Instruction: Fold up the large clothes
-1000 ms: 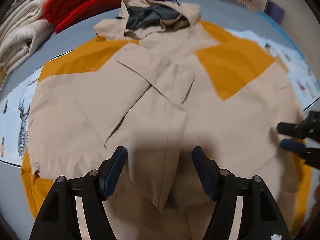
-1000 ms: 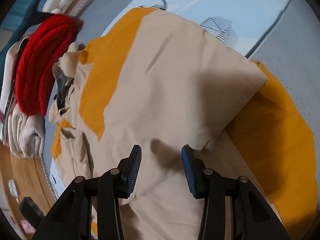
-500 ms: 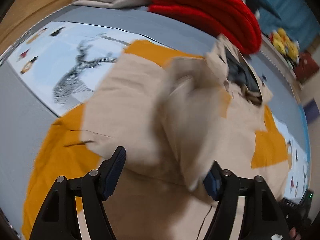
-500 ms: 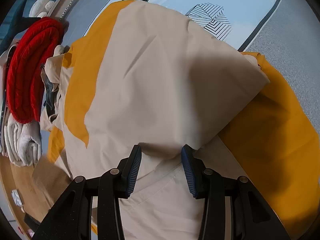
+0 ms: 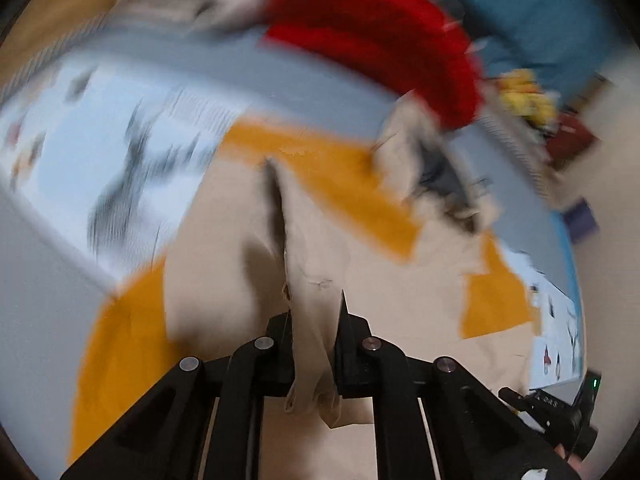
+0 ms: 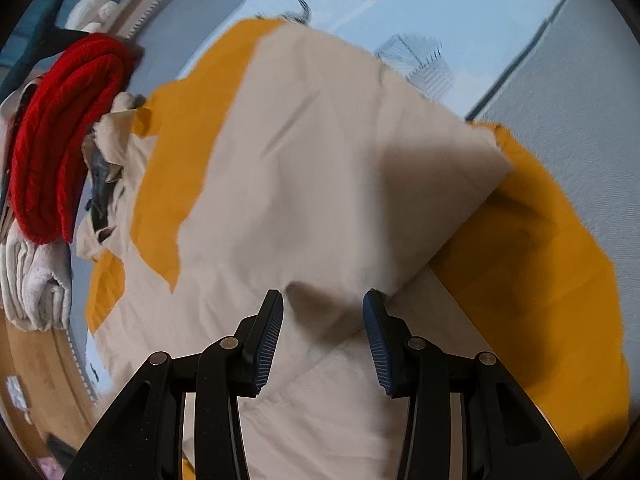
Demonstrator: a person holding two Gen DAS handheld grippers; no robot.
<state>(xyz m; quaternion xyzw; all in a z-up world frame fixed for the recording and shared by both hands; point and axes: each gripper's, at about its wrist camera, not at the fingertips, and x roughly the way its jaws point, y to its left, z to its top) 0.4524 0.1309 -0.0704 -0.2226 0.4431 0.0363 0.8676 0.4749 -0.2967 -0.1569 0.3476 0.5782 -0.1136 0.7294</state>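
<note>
A grey surface (image 6: pixel 580 92), its kind unclear, carries a pale blue printed sheet (image 6: pixel 472 8) with animal drawings. The beige and mustard jacket (image 6: pixel 320 152) lies spread over that sheet. Along the far edge, a folded red knit (image 6: pixel 60 152) sits beside a folded cream knit (image 6: pixel 36 284), the jacket's hood touching the red one.
</note>
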